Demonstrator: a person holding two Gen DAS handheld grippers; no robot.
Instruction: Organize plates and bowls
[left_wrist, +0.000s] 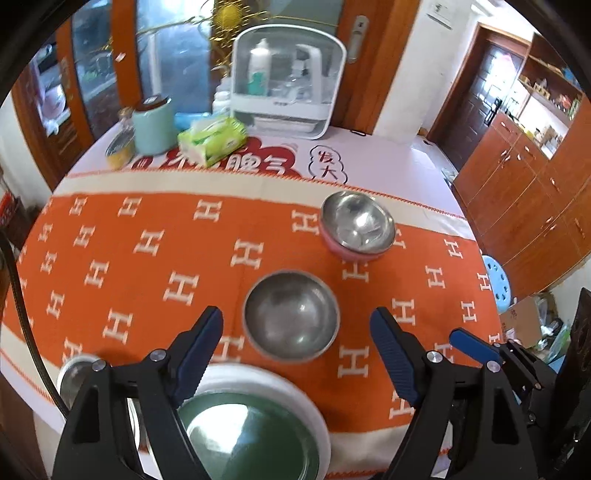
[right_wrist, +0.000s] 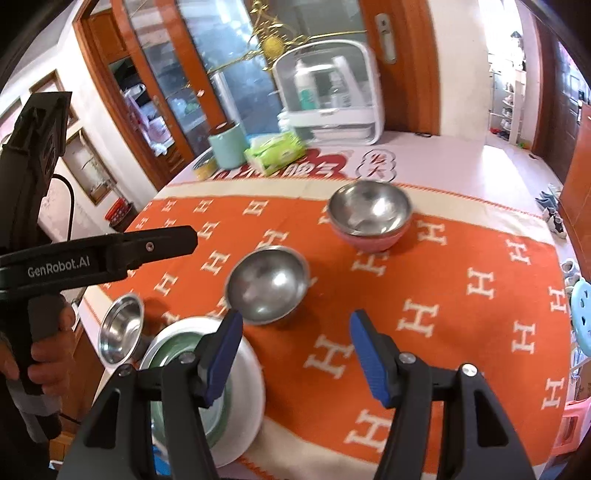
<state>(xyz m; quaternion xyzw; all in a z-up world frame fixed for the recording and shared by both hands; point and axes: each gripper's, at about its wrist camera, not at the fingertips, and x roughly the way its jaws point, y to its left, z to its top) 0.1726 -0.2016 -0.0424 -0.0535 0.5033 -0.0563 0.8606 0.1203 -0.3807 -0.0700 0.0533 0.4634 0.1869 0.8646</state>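
Note:
A lone steel bowl (left_wrist: 291, 314) (right_wrist: 267, 284) sits mid-cloth. Farther back, steel bowls are nested in a pink bowl (left_wrist: 356, 225) (right_wrist: 369, 218). A green plate on a white plate (left_wrist: 255, 424) (right_wrist: 210, 387) lies at the near edge. A small steel dish (right_wrist: 120, 328) (left_wrist: 74, 380) stands left of it. My left gripper (left_wrist: 295, 354) is open and empty, just short of the lone bowl, above the plates. My right gripper (right_wrist: 295, 354) is open and empty, near the lone bowl's right side; one fingertip (left_wrist: 467, 341) shows in the left view.
An orange patterned cloth (left_wrist: 129, 258) covers the table. At the back stand a white cabinet box (left_wrist: 288, 81), a tissue pack (left_wrist: 212, 138), a mint canister (left_wrist: 153, 123) and a tin (left_wrist: 120, 147). A blue stool (left_wrist: 498, 284) stands at the right.

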